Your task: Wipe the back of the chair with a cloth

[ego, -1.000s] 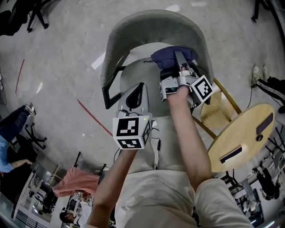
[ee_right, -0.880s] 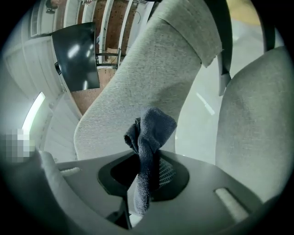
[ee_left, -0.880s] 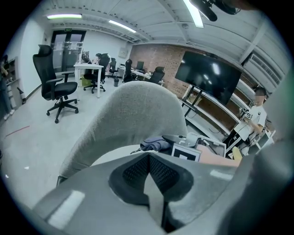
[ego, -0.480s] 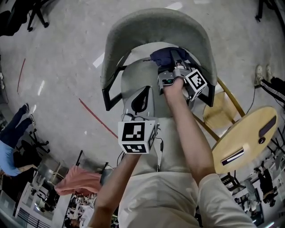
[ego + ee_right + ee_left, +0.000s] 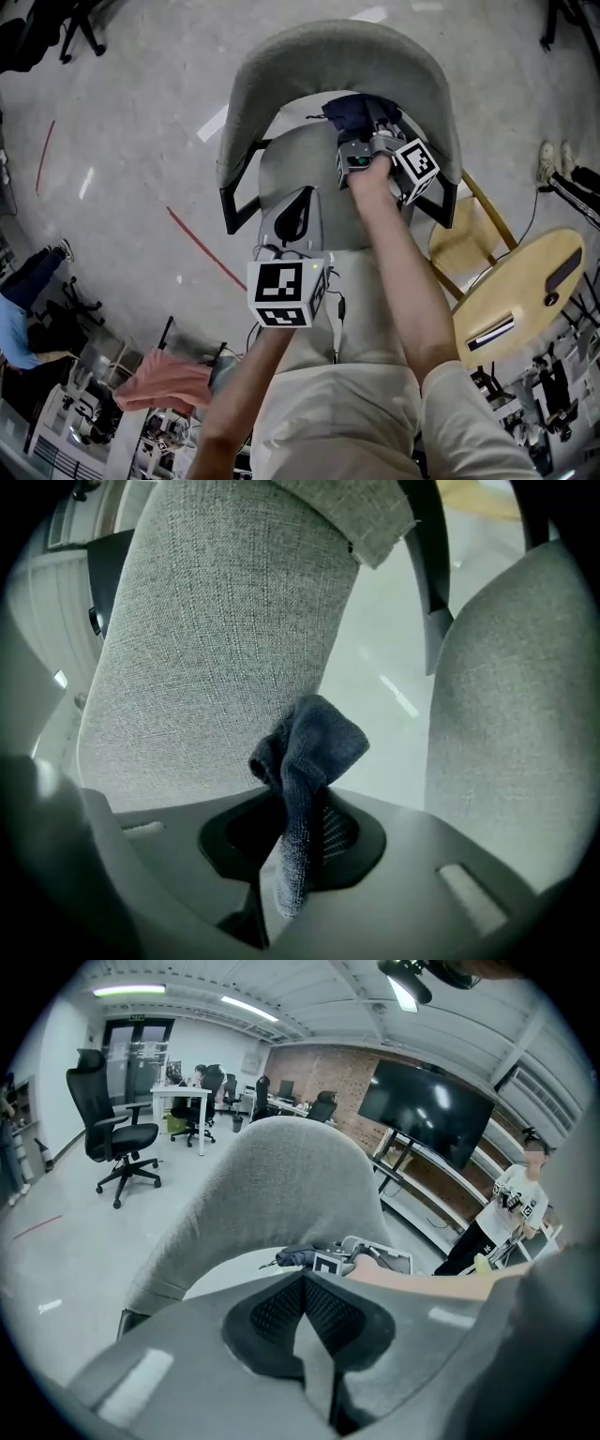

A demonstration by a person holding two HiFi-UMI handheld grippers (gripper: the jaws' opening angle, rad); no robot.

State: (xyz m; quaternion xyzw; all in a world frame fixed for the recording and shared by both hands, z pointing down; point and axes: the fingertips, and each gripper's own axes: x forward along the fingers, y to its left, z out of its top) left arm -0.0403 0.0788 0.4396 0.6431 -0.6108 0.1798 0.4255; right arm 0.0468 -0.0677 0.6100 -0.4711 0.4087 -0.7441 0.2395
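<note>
Chair (image 5: 239, 141) is right under me. Its back (image 5: 337, 52) is a wide grey shell w/ its long axis running crosswise to my fingers, wrapping round beyond the tips of both grippers.

In the R gripper view the back (image 5: 216, 649) fills everything ahead and left of the tips, close in. To the right there's a gap, then more grey fabric; can't tell if that's seat or the far wing of the back.

Cloth (image 5: 305, 752) is dark blue and pinched in my R gripper (image 5: 291, 832). The fingers (image 5: 422, 855) are clamped on its lower part, and the bunched top pokes out past the tips twd the back. It looks near the fabric, but I can't confirm contact.

In the head view, cloth (image 5: 356, 111) and R gripper (image 5: 375, 127) sit inside the curve.

L gripper (image 5: 298, 202) hangs well short of that, over the seat (image 5: 291, 164). Its fingers are together w/ nothing btwn them, per the L gripper view (image 5: 305, 1283).

So R is the nearer hand by far. My guess for the next move: press fwd-left till cloth meets the back, then sweep along the curve.
</note>
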